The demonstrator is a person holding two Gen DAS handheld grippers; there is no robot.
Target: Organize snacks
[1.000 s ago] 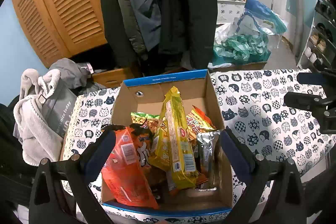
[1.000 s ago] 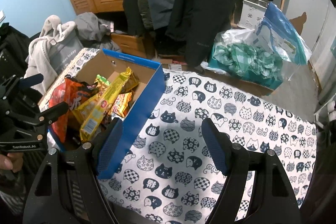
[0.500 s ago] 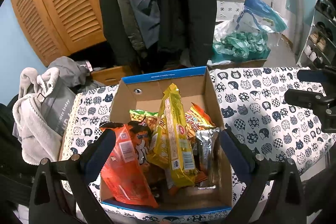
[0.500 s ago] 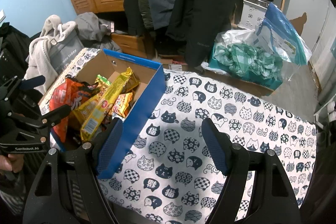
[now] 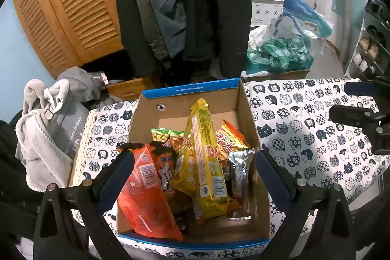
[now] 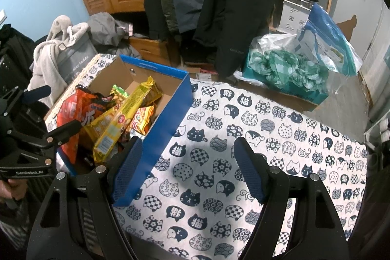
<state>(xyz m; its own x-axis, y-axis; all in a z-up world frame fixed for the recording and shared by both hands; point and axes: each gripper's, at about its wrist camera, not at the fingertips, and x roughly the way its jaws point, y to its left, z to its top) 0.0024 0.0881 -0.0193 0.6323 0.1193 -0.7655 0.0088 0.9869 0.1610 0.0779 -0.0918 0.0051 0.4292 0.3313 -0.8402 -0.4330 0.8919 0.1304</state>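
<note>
Now, taking the box as the landmark:

Box: a cardboard box (image 5: pixel 241 113) with a blue outside (image 6: pixel 168 118) sits open-topped on the cat-print tablecloth (image 6: pixel 256 138), at its left end as the right wrist view shows it.

Snacks: all lie inside the box, leaning on one another.

Orange bag: an orange bag (image 5: pixel 143 189) stands tilted against the near left corner of the box; its top edge reaches above the box wall.

Yellow packet: a long yellow packet (image 5: pixel 207 157) lies slanted across the middle of the box, one end raised toward the far wall.

Green packet: a green packet (image 5: pixel 165 134) is behind the orange bag, partly hidden.

Red-orange packet: a red-orange packet (image 5: pixel 230 138) is on the right of the yellow packet, near the right wall of the box.

Silver packet: a silver packet (image 5: pixel 240 169) stands in the near right part of the box.

Left gripper: the left gripper (image 5: pixel 192 177) hangs over the near side of the box, jaws spread wide with nothing gripped; the snacks show between the fingers but the pads press on none.

Right gripper: the right gripper (image 6: pixel 187 169) hangs over the bare tablecloth just right of the box, jaws wide apart and holding nothing.

Beyond the box: hanging coats (image 5: pixel 195 4), slatted wooden doors (image 5: pixel 70 6) and a grey bag (image 5: pixel 56 128) to its left.
</note>
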